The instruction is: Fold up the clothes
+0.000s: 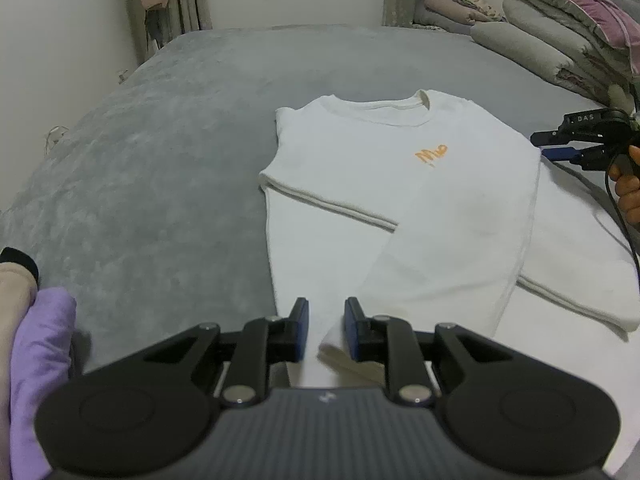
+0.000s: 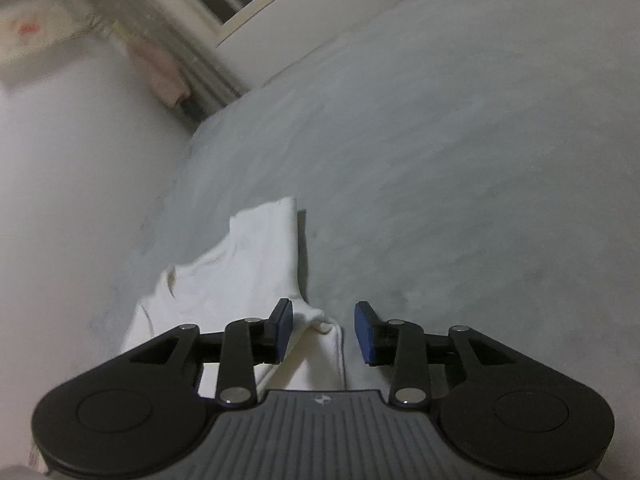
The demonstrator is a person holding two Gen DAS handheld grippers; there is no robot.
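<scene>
A white sweatshirt [image 1: 400, 200] with a small orange print lies flat on a grey bed [image 1: 160, 160], right of centre in the left wrist view, one sleeve folded across its chest. At the bottom centre, the left gripper [image 1: 326, 330] has its jaws slightly apart around the sleeve cuff, not pressing it. In the right wrist view, the right gripper [image 2: 324, 332] stands apart over a white cloth edge. The sleeve fold looks just released; next likely comes gripping the hem to fold upward.

Two close downward wrist views, shared shirt [image 1: 400, 200]
</scene>
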